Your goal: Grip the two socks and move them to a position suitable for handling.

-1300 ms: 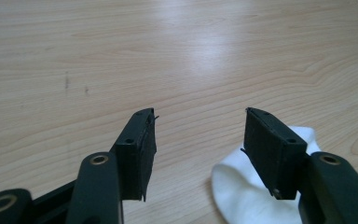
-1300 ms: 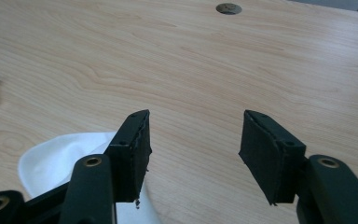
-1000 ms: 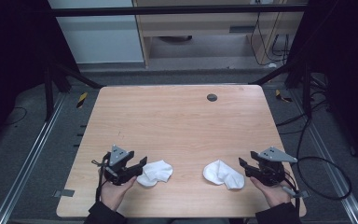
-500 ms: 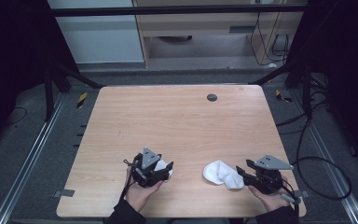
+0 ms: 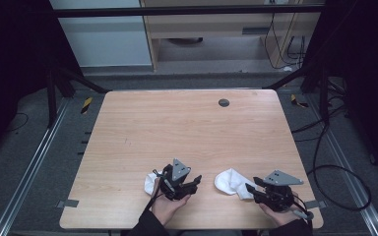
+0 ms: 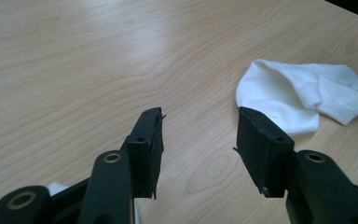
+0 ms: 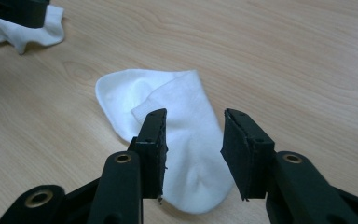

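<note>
Two white socks lie near the front edge of the wooden table (image 5: 187, 128). The left sock (image 5: 150, 183) pokes out behind my left gripper (image 5: 195, 182), and a corner of it shows under the jaws (image 6: 56, 188). This left gripper (image 6: 199, 123) is open with nothing in it and points across bare wood at the right sock (image 6: 303, 95). The right sock (image 5: 230, 182) lies flat, folded over at one end. My right gripper (image 5: 250, 189) is open with its jaws just above that sock (image 7: 182, 93), one on each side of its middle (image 7: 193, 126).
A small dark round hole (image 5: 223, 103) sits in the table's far right part. The left sock (image 7: 23, 28) and the black body of the left gripper (image 7: 14, 9) show in the top left corner of the right gripper view. Cables trail on the floor at right (image 5: 325, 162).
My left gripper has moved right, from the left of the left sock across it to its right side. The right gripper has hardly shifted.
</note>
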